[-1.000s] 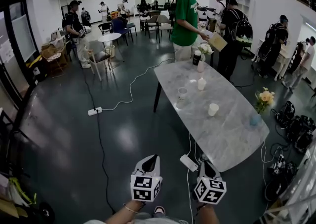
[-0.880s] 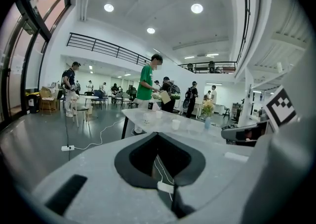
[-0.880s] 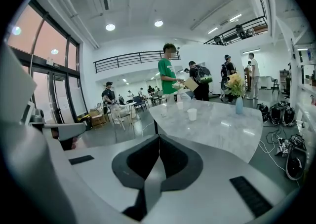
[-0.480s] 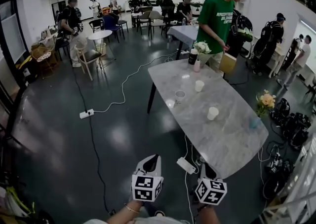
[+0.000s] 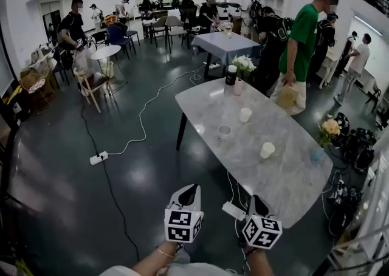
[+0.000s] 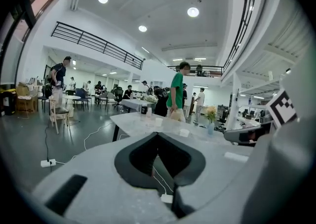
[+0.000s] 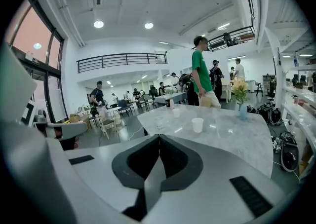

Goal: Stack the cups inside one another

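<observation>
Well short of the table [image 5: 292, 177], both grippers hang over the dark floor [image 5: 121, 196], apart from every cup. The left gripper [image 5: 189, 189] has its jaws pressed together on nothing, and the right gripper [image 5: 258, 199] is likewise closed and empty. 3 cups stand upright and well apart on the grey marble top. The near cup [image 5: 267, 150] and far cup [image 5: 245, 115] are white. The clear cup [image 5: 224, 133], left of them, looks greyish and see-through. All 3 are small, with open mouths facing up.
</observation>
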Demonstrator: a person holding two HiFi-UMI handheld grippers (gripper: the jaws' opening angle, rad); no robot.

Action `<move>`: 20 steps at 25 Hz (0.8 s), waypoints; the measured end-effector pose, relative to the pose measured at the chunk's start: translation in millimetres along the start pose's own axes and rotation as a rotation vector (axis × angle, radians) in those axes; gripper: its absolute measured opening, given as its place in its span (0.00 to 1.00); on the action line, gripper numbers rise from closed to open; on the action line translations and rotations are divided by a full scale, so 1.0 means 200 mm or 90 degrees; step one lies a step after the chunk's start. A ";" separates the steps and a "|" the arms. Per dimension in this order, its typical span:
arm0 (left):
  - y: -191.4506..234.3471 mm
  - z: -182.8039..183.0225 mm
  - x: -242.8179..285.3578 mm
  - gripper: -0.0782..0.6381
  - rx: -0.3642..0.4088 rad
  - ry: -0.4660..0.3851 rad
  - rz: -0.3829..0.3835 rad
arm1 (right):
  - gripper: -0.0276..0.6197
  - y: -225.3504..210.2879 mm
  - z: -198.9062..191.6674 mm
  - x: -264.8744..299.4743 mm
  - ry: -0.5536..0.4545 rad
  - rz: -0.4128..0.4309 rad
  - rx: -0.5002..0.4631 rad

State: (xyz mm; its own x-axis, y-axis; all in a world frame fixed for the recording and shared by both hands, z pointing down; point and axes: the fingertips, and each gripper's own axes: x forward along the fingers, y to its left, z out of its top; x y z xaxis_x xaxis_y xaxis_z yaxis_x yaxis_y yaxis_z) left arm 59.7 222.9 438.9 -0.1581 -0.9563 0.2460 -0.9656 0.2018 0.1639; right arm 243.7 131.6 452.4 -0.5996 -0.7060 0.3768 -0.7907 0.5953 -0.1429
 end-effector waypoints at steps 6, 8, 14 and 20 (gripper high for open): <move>0.24 0.05 0.10 0.10 -0.002 0.013 -0.025 | 0.05 0.16 0.04 0.14 0.001 -0.023 0.025; 0.32 0.07 0.13 0.10 0.001 0.012 -0.032 | 0.05 0.21 0.05 0.19 -0.001 -0.033 0.025; 0.48 0.06 0.17 0.10 0.011 0.020 -0.054 | 0.05 0.36 0.04 0.30 -0.001 -0.043 0.030; 0.56 0.05 0.22 0.10 0.014 0.030 -0.062 | 0.05 0.40 0.03 0.37 0.008 -0.054 0.032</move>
State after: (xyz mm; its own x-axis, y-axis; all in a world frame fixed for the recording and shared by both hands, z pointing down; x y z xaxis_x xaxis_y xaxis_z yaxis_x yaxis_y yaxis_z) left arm -57.6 200.5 458.0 -0.0533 -0.9599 0.2752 -0.9803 0.1028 0.1689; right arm 134.8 125.3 462.3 -0.5286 -0.7479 0.4016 -0.8440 0.5134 -0.1549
